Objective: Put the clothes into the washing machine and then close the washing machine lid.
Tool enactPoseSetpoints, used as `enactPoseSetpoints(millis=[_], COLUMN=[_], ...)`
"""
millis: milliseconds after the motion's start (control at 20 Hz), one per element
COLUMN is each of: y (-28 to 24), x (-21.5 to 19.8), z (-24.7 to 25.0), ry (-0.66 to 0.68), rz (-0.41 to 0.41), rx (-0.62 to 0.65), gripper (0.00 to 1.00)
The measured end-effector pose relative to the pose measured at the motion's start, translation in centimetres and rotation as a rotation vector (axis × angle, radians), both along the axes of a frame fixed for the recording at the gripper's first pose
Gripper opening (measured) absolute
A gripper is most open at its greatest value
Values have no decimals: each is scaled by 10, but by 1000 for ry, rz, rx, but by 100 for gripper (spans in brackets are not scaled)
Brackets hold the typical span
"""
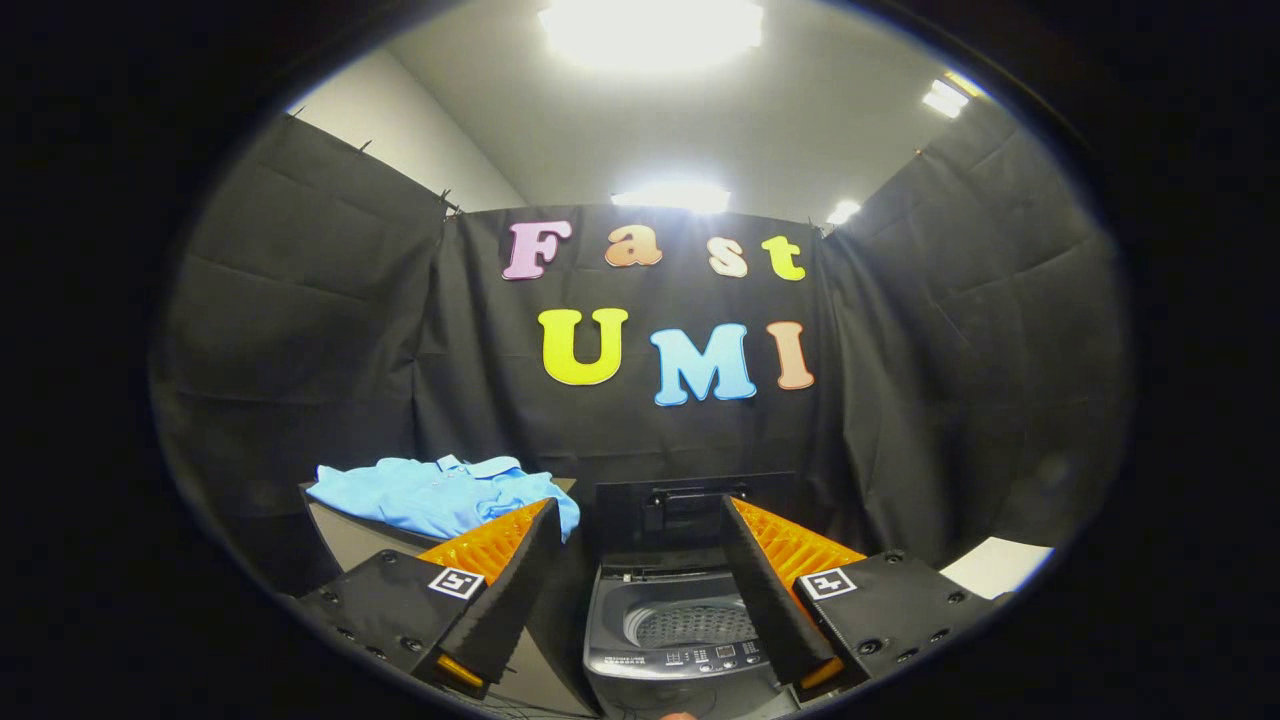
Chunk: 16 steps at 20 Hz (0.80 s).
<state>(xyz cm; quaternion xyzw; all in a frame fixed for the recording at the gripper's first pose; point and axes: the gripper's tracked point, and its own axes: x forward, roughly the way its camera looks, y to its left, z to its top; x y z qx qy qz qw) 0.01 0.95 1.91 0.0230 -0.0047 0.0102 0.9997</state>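
The gripper (640, 590) hangs with its two fingers spread wide and nothing between them. In the gap just below and ahead stands a small top-loading washing machine (680, 640), its perforated drum (695, 625) bare and its lid (690, 510) tipped up at the back, just behind the opening. The control strip along the front edge carries buttons too small to make out, and the right finger covers part of the drum's rim.

Beyond the left finger, on a pale table (350, 540) beside the machine, lies a light blue polo shirt (440, 495), loosely heaped with its collar uppermost. The finger hides the shirt's nearer right corner, so how far it overhangs the table toward the machine cannot be told.

The shirt looks light and wholly limp; it will likely sag and trail from wherever it is pinched, and a single layer may slip out. A bunched fold near the middle of the heap, or the thicker collar, would probably give the surest hold and keep the loose ends short enough to clear the machine's rim. The lid, by contrast, looks rigid and hinged, so a push on its upper edge should bring it down.

A pale surface (1000, 565) shows beyond the right finger, cut off.
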Motion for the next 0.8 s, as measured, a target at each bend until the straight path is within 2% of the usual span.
enactPoseSetpoints(millis=[350, 800], y=[22, 86], x=[14, 59], z=[21, 45], ry=[17, 22], rz=[39, 188], rx=[21, 21], gripper=[98, 98])
